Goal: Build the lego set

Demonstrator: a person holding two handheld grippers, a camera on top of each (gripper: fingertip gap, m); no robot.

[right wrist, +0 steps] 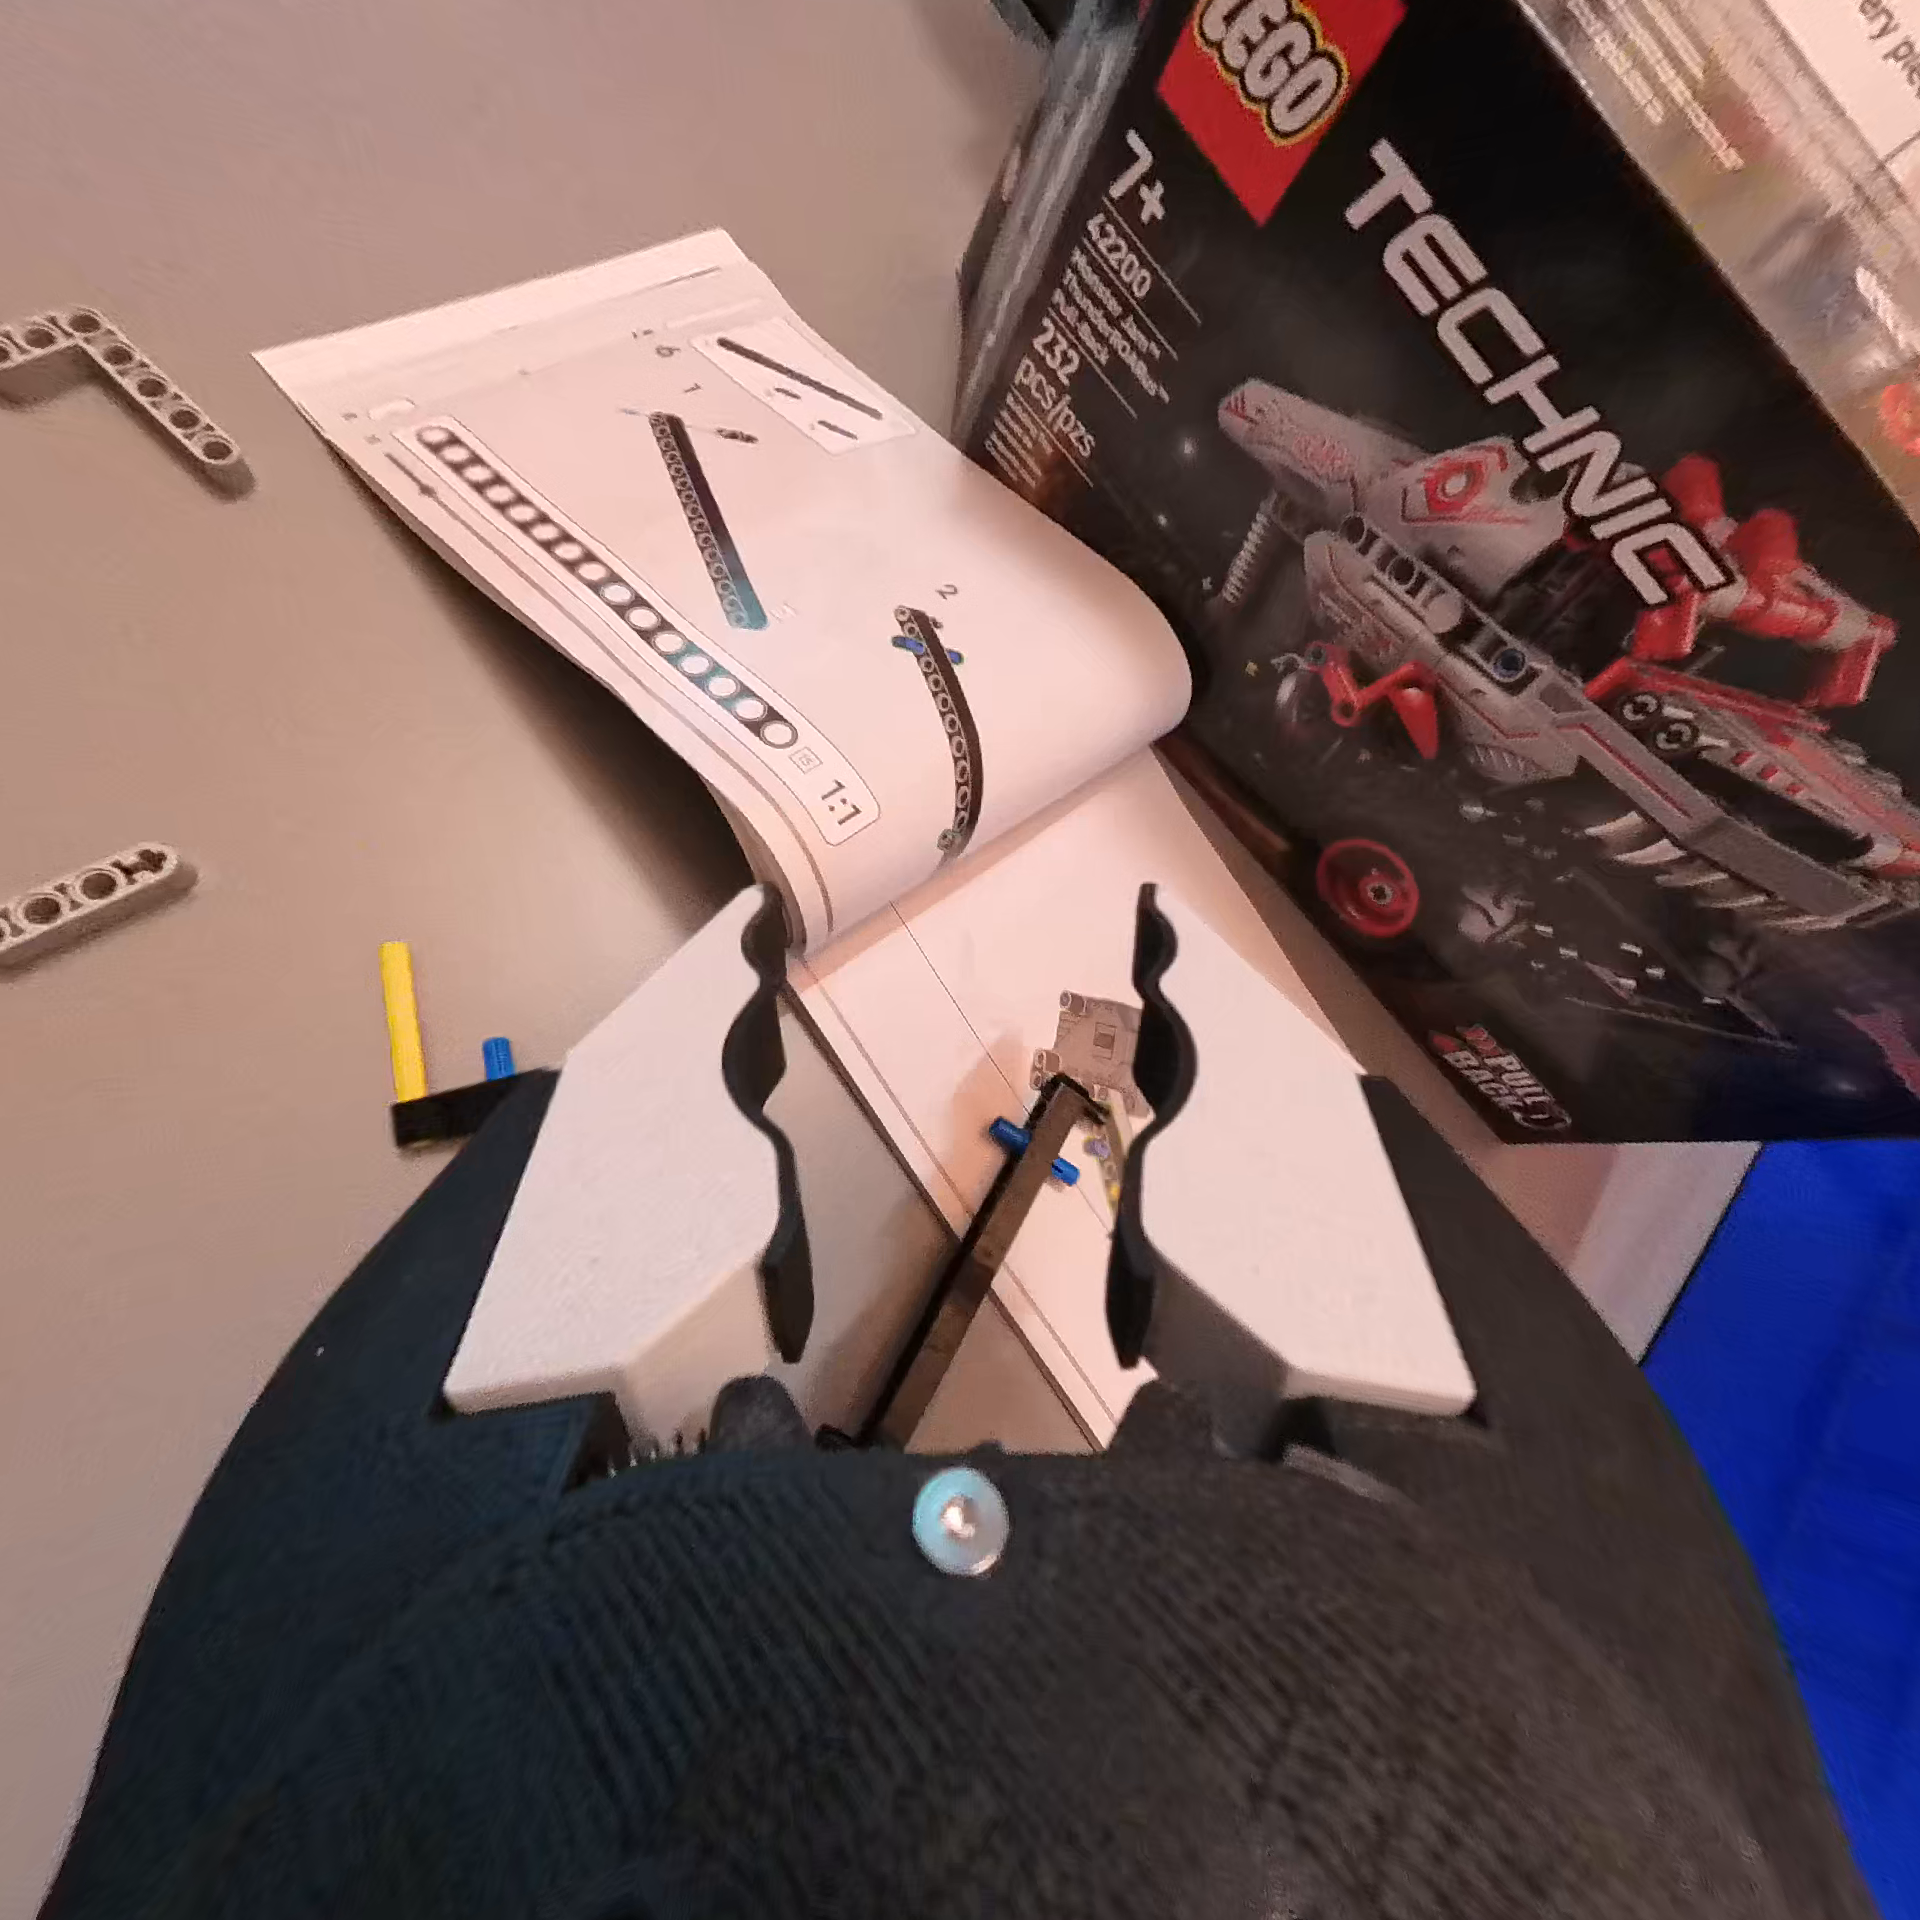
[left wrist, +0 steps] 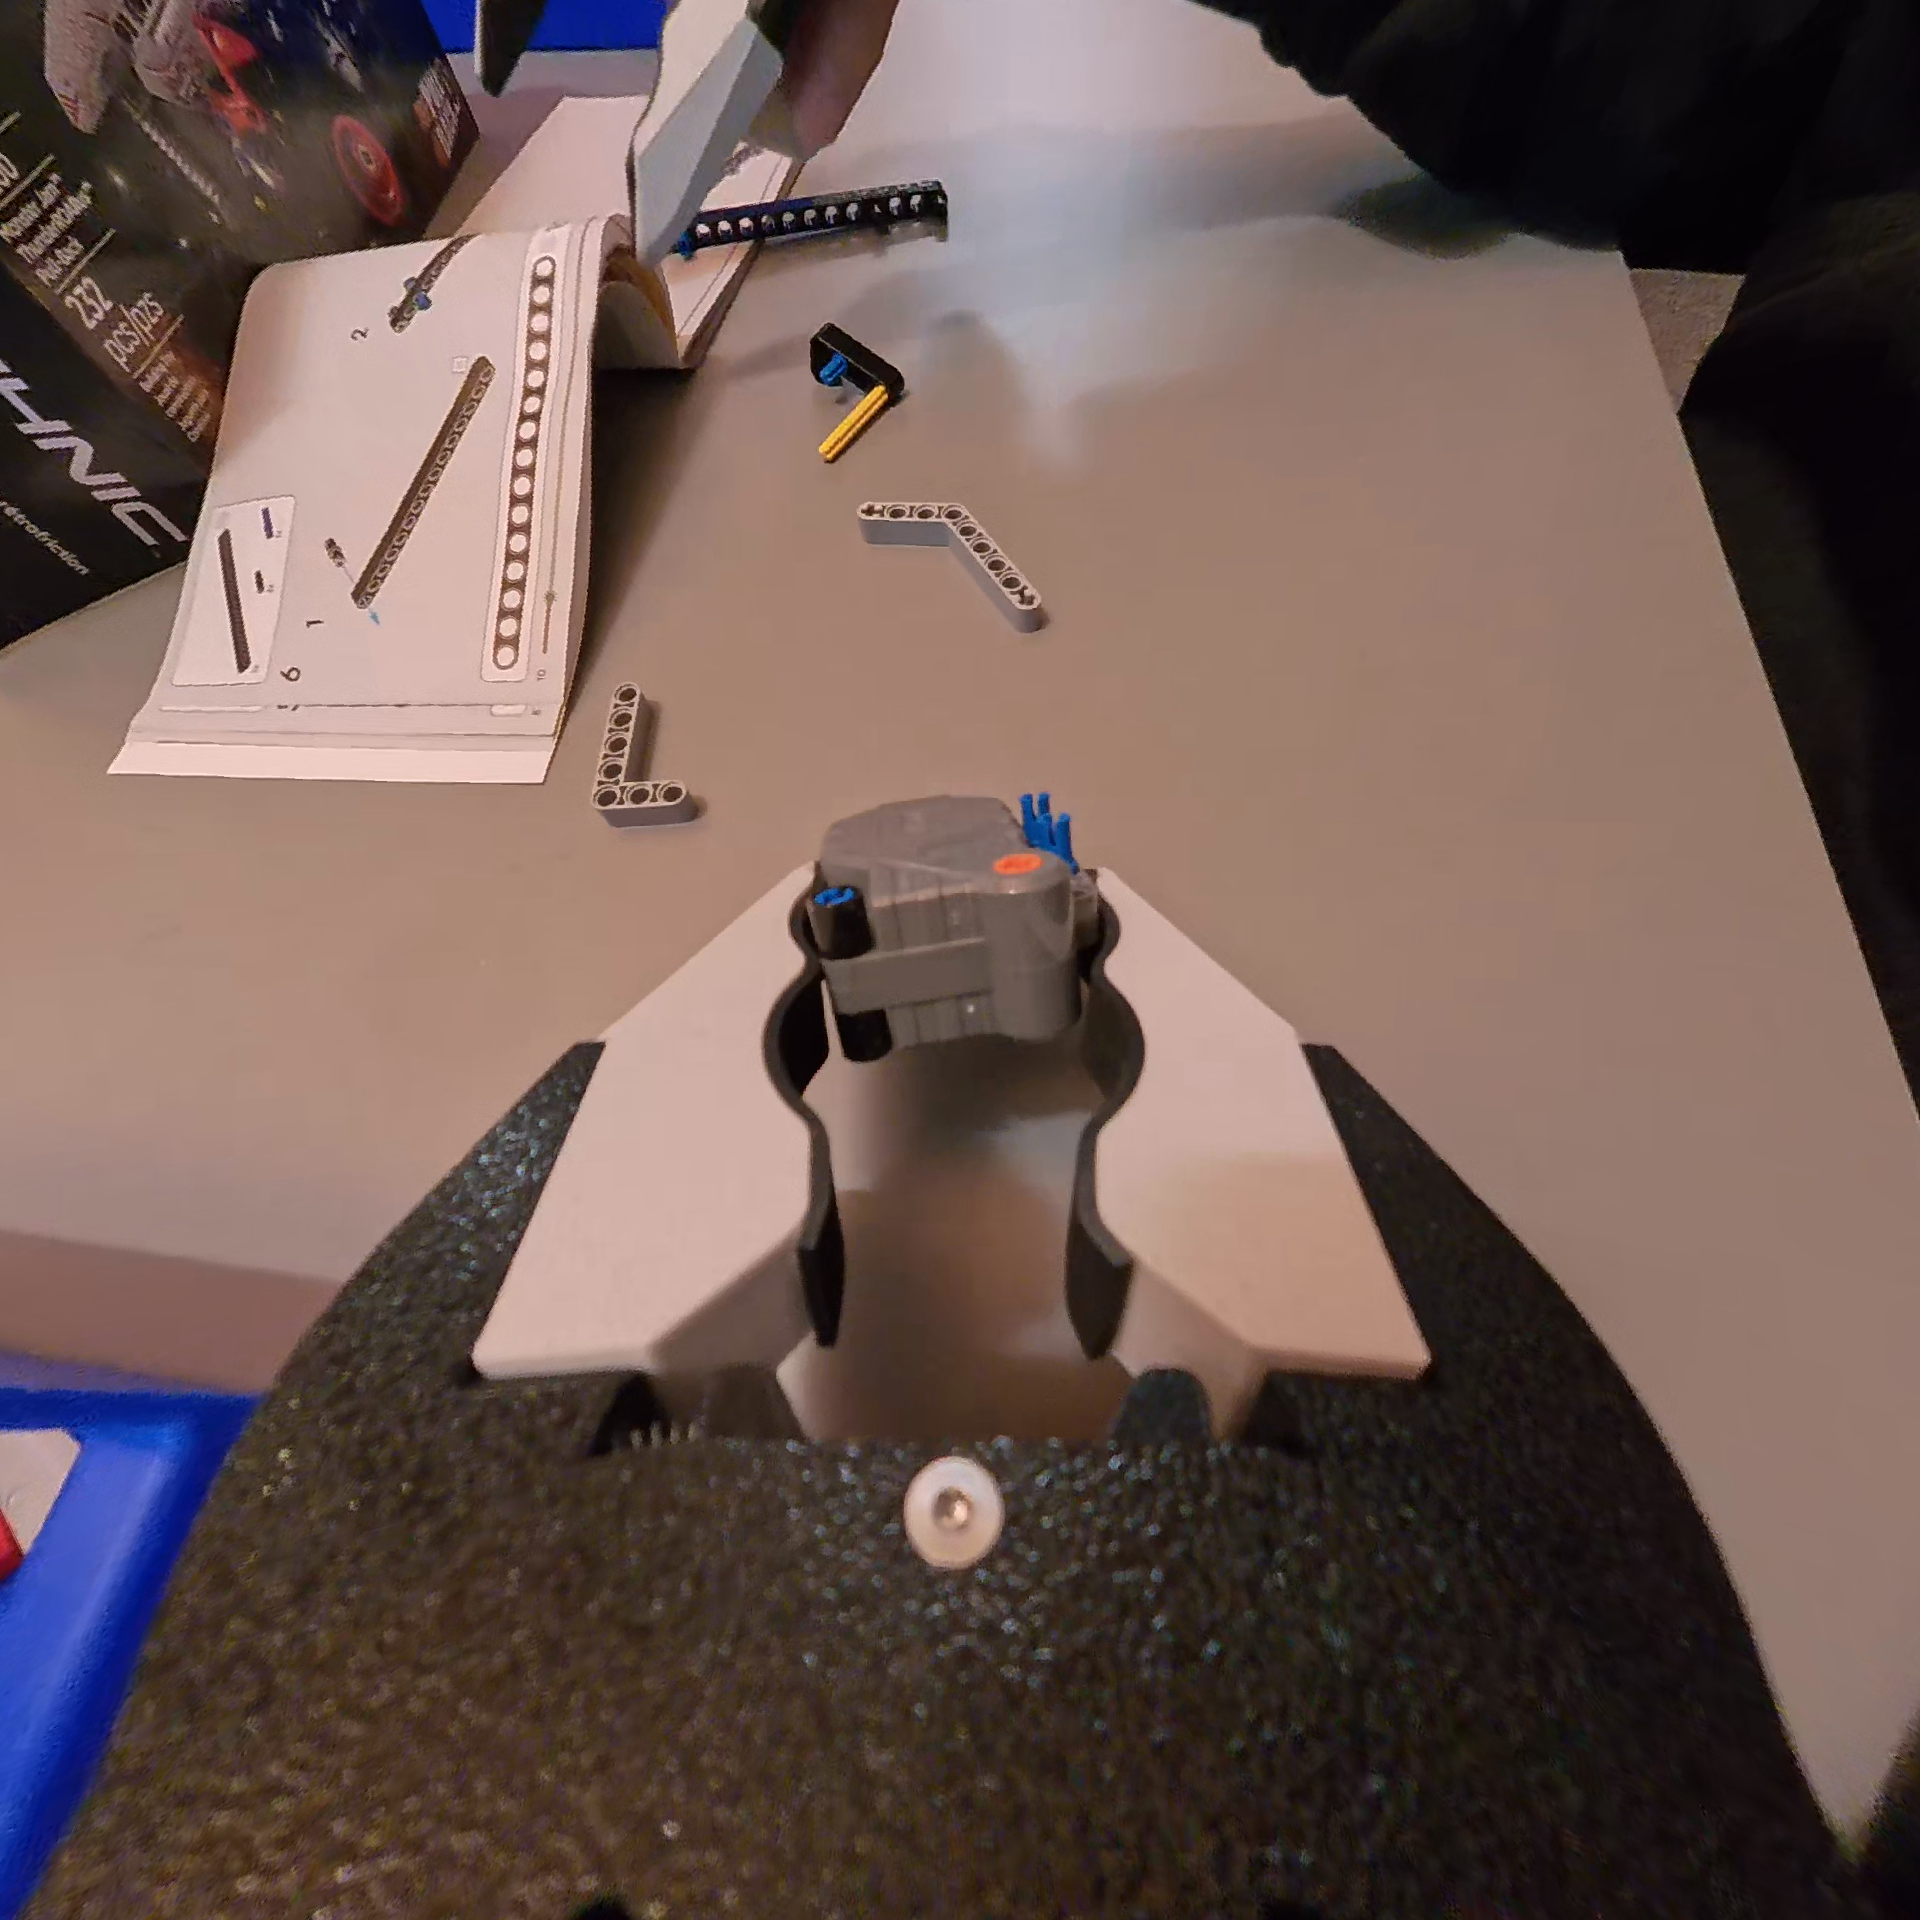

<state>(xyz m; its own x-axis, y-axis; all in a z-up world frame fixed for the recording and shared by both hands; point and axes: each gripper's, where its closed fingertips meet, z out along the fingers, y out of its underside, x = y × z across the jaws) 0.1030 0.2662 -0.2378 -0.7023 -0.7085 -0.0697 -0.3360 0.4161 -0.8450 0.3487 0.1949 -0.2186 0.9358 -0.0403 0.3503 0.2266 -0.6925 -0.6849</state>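
Two wrist views look down on a grey surface [left wrist: 1299, 644] strewn with lego pieces.

In the left wrist view, the left gripper [left wrist: 951, 925] has its fingers [left wrist: 717, 1091] closed around a grey motor block [left wrist: 945, 920], pinching it at the tips just above the surface. Blue pins [left wrist: 1044, 821] stick up from the block's far right corner, and a black piece with a blue pin [left wrist: 840, 920] sits on its left side, partly hidden by the left finger. Beyond lie a grey L-shaped beam [left wrist: 632, 764], a grey angled beam [left wrist: 951, 556], and a small black piece with a yellow axle [left wrist: 860, 390]. An open instruction booklet [left wrist: 395, 499] lies at left, against the set's dark box [left wrist: 125, 260], which is cut off by the frame. A long black beam [left wrist: 831, 216] rests at the far end, its left end hidden behind the tip of the right gripper [left wrist: 707, 114], which enters from the top edge. A dark shape fills the upper right corner and is hard to make out.

In the right wrist view, the right gripper [right wrist: 951, 925] hovers over the booklet [right wrist: 727, 582] with its fingers [right wrist: 644, 1195] spread apart. The long black beam [right wrist: 997, 1226] with blue pins lies between them on the page; its near end disappears under the gripper body, and I cannot tell whether anything touches it. The box [right wrist: 1455, 520] stands at right. The black piece with the yellow axle [right wrist: 405, 1029] is partly covered by the gripper at left. Both grey beams are cut off at the left edge.
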